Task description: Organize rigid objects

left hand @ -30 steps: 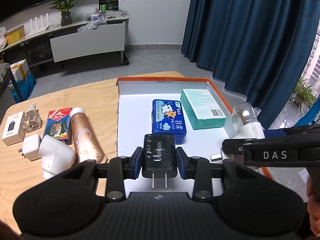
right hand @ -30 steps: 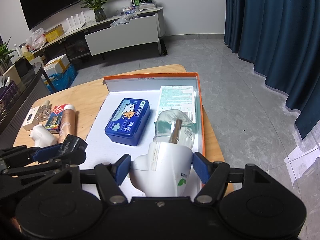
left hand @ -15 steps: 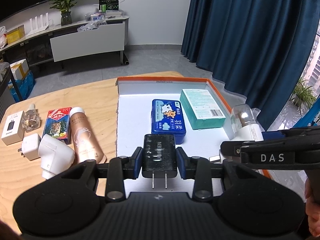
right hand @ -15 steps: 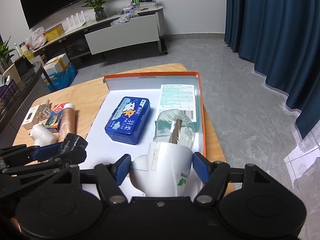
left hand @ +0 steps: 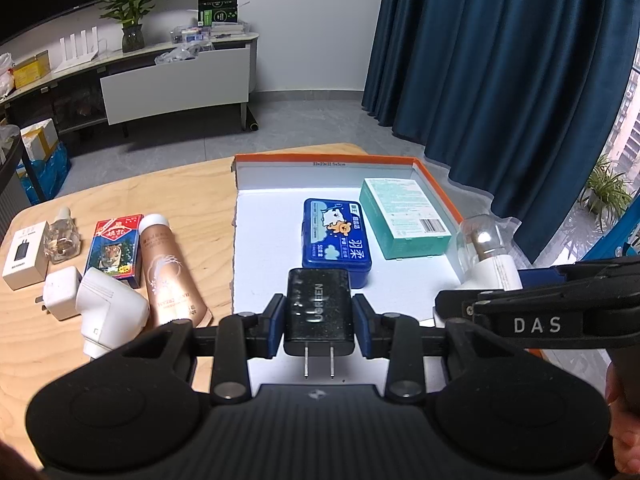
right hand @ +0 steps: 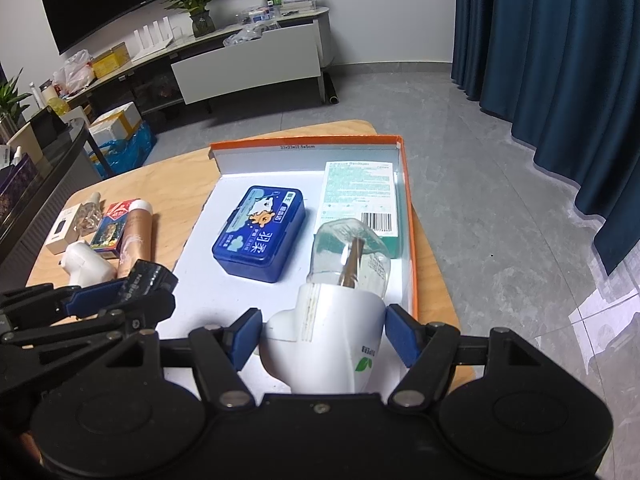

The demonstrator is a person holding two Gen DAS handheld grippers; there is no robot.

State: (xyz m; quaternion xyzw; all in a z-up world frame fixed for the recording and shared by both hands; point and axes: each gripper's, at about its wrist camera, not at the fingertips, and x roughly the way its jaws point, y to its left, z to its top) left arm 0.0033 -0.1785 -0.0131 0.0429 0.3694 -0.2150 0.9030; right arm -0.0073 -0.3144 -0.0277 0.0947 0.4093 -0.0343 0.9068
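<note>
black charger (left hand: 319, 306): UGREEN brick, clamped between left gripper (left hand: 319, 320) pads, prongs pointing back at camera, over tray's near edge.
white diffuser (right hand: 334, 342): plug-in body, clear bottle forward, clamped in right gripper (right hand: 322, 338), at tray's right near corner.
tray (left hand: 276, 248): white floor, orange rim, ahead of both claws.
blue case (left hand: 336, 236): flat in tray, just ahead of charger.
teal box (left hand: 404, 220): flat, right of blue case, by right wall.

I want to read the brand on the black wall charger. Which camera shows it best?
Left wrist view: the black wall charger sits centred in the left tool, lettering facing the lens. The right wrist view shows only its edge at the left.
</note>
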